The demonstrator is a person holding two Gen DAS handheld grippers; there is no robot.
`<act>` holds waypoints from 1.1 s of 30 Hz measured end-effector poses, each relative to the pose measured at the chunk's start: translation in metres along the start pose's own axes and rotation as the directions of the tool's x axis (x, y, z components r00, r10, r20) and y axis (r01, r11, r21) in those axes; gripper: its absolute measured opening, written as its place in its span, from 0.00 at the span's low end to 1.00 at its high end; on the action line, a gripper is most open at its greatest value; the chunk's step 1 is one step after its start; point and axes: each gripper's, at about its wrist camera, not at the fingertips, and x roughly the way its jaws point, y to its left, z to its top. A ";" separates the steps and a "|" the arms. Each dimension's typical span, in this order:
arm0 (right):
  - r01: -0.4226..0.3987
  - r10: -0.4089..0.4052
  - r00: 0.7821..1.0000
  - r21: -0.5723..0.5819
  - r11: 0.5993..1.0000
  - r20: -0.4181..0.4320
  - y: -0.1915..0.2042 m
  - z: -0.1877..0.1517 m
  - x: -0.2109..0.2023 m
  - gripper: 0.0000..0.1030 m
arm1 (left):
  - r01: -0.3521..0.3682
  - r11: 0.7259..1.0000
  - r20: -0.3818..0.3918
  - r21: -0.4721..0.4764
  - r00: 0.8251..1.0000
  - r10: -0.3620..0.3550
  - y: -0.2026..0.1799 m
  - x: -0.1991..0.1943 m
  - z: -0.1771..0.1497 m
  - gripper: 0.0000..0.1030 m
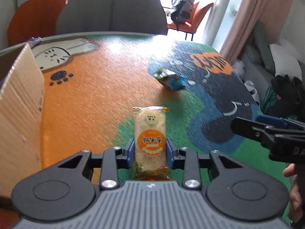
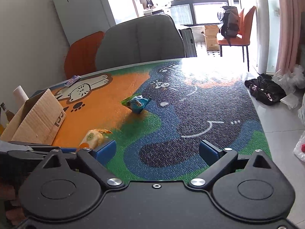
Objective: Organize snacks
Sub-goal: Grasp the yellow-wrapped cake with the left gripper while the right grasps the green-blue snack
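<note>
A clear rice cracker packet (image 1: 150, 126) with an orange round label lies on the cartoon table mat (image 1: 91, 99), lengthwise between the blue pads of my left gripper (image 1: 150, 145). Both pads touch its sides, so the gripper is shut on it. The right wrist view shows the same packet (image 2: 93, 136) at lower left. A blue and green snack packet (image 1: 171, 80) lies farther out near the mat's middle (image 2: 137, 103). My right gripper (image 2: 157, 148) hovers over the dark blue part of the mat, open, with nothing between its pads. Its fingers (image 1: 246, 128) reach in from the right.
An open cardboard box (image 1: 19, 114) stands on the left of the table (image 2: 38, 122). A small purple packet (image 2: 72, 81) lies at the far edge. A grey chair (image 2: 141, 40) and an orange chair (image 2: 82, 55) stand behind. The table's right edge drops to the floor.
</note>
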 end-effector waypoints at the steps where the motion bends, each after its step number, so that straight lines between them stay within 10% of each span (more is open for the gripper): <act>1: -0.005 0.005 1.000 -0.004 1.000 -0.001 0.001 0.002 0.004 0.91 | -0.005 1.000 0.004 -0.005 1.000 0.005 0.002 0.000 0.003 0.32; 33: 0.075 -0.086 0.996 -0.248 0.966 -0.031 0.049 0.058 0.124 0.89 | -0.063 0.981 0.078 -0.185 0.994 0.078 0.055 0.007 0.037 0.32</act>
